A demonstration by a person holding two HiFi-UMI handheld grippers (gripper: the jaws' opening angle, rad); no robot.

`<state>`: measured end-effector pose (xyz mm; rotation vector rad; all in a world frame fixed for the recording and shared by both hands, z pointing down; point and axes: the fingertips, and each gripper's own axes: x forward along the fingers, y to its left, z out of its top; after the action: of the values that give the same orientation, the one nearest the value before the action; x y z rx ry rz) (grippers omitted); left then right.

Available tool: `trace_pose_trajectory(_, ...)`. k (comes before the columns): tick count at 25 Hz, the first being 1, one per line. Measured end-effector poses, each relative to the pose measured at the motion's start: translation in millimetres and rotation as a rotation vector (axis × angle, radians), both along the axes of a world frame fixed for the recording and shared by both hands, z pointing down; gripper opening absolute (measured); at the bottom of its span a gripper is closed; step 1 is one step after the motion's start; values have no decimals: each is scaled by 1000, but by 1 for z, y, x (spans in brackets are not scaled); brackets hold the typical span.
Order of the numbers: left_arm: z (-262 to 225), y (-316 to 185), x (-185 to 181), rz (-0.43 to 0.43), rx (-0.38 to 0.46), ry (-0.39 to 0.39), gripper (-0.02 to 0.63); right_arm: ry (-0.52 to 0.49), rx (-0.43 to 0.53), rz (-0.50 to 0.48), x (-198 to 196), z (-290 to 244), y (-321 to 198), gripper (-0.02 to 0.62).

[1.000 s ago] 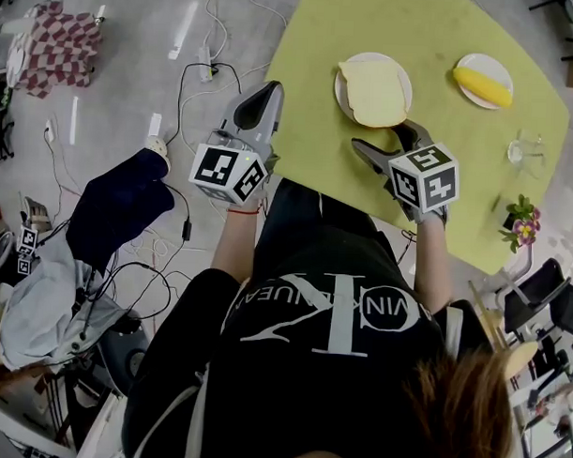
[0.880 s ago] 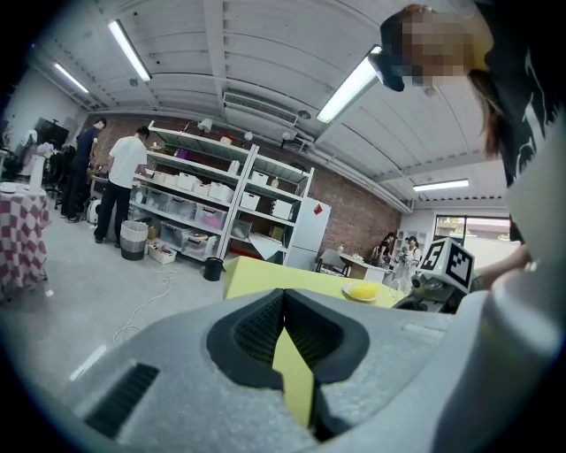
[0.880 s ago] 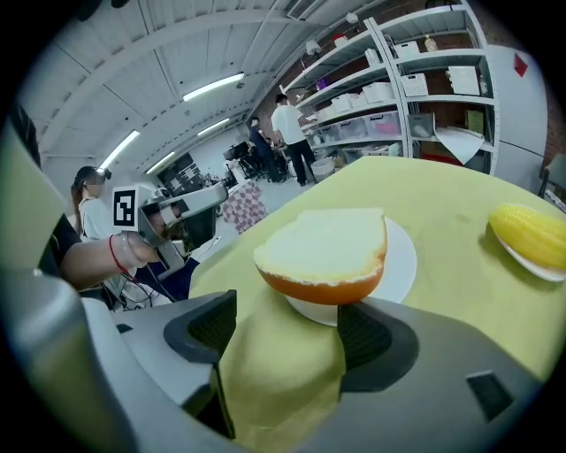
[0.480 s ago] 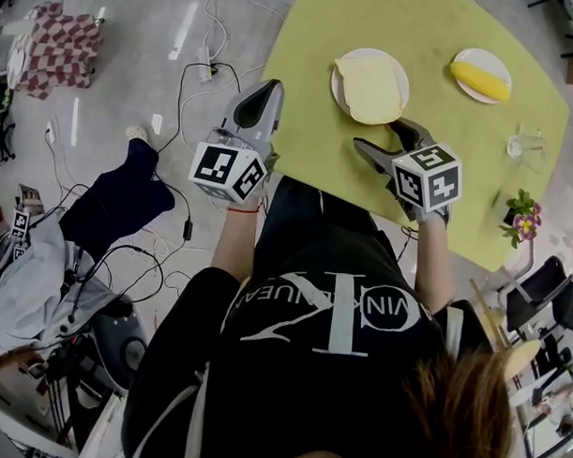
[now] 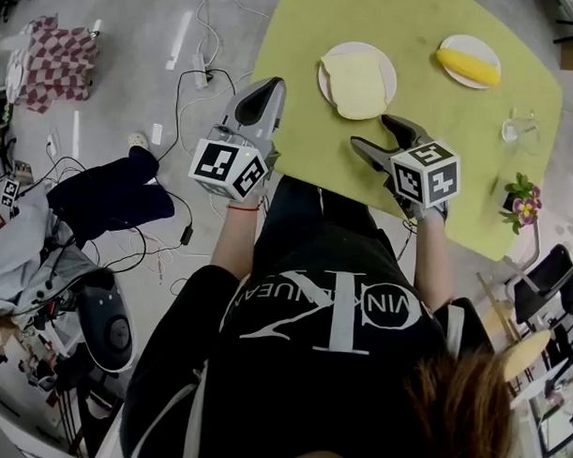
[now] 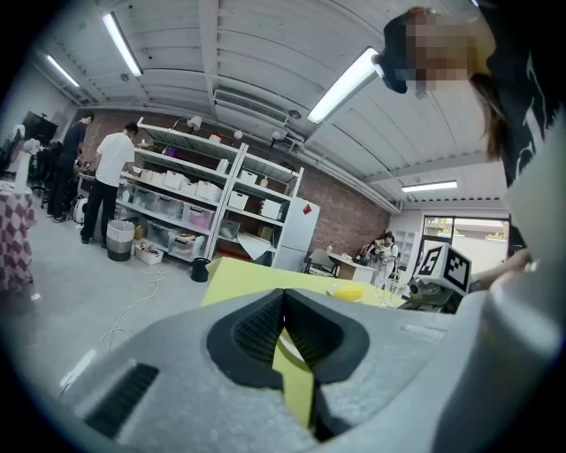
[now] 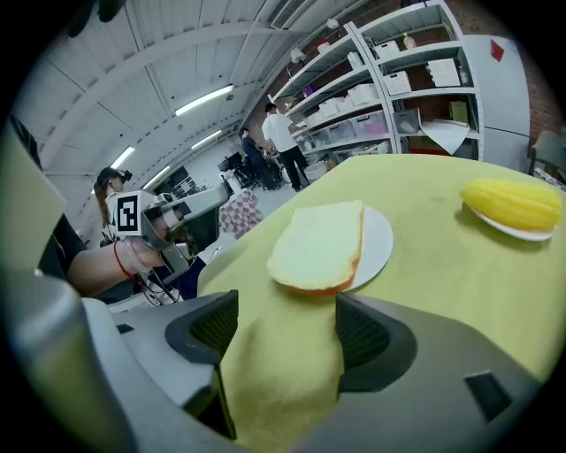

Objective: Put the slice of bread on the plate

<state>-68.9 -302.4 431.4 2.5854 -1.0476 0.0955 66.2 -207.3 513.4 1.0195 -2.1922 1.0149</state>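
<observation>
The slice of bread [image 5: 354,85] lay flat on the white plate [image 5: 389,75], near the far side of the yellow-green surface [image 5: 308,149]. Its crust hung a little over the plate's near rim. Judged from that, the job you were given looked done: the bread was on the plate and nothing gripped it.

Your right tongs [image 5: 374,133] hovered low over the surface, just short of the plate. The jaws stood apart with only bare surface showing between the pads. The right gripper view showed the bread ahead of the jaws, clear of both. Your left tongs [image 5: 265,89] hung by the surface's left edge, away from the plate. Their jaws were pressed together at the tips, with nothing held.

A corn cob [image 5: 467,66] sat on its own small plate further right, well apart from the bread. What seemed left was at most to nudge the slice fully inside the rim, if that mattered.
</observation>
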Motion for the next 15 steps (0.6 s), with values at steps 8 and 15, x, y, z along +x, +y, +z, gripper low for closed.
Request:
trace_pose_trajectory(8, -1, 4, 11, 31, 8, -4, 11, -21, 60, 21, 7, -11, 0, 216)
trace_pose_trajectory(15, -8, 2, 14, 40, 27, -3, 11, -27, 183, 67, 16, -32, -9, 2)
